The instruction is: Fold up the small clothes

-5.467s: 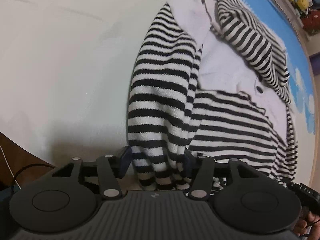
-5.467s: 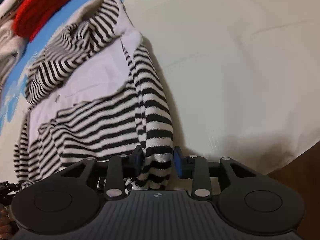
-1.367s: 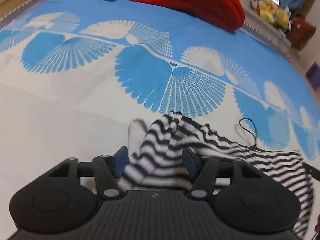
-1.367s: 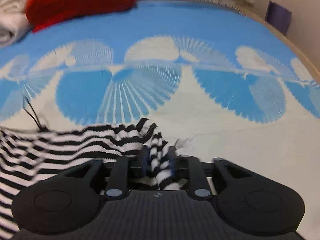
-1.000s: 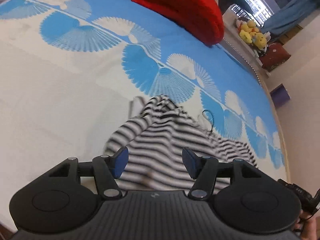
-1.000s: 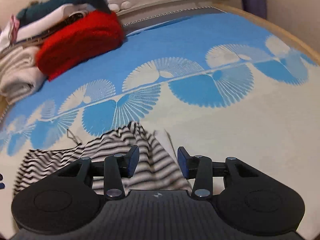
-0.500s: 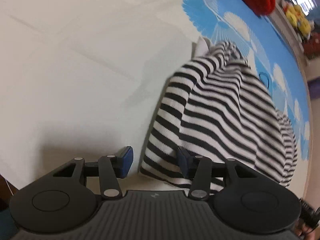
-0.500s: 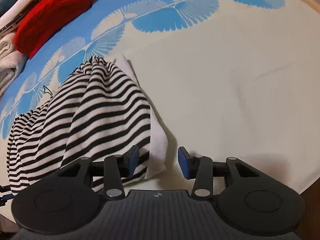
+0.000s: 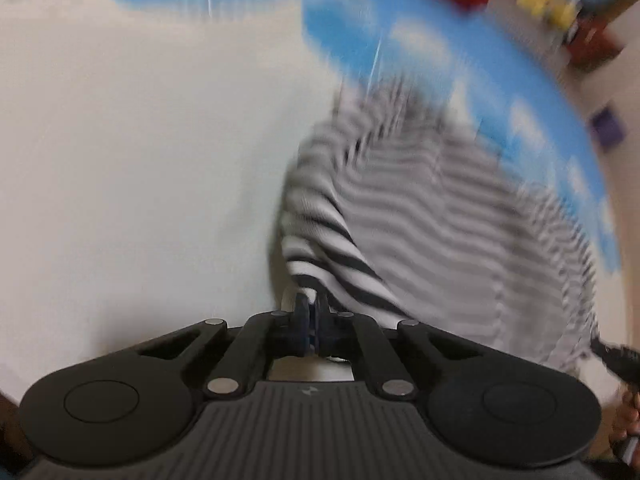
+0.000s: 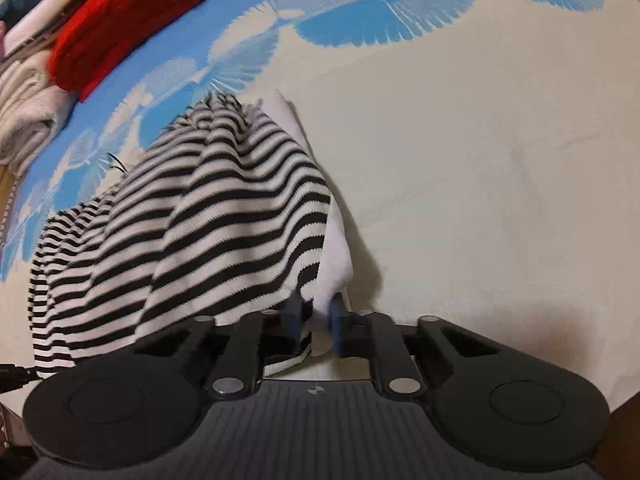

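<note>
A black-and-white striped garment with a white inner layer lies folded over on the bed. It also shows, blurred, in the left wrist view. My left gripper is shut on the garment's near left corner. My right gripper is shut on its near right corner, pinching the white layer and the striped edge. The garment rises from both grippers and drapes away toward the blue part of the bedspread.
The cream and blue patterned bedspread covers the bed. A red folded knit and pale folded clothes lie at the far left. Toys and a red box stand beyond the bed. The bed's near edge is just below the grippers.
Both grippers were open beside the garment's near edge half a second ago; now both have closed on its near corners. The left view is blurred from motion.
</note>
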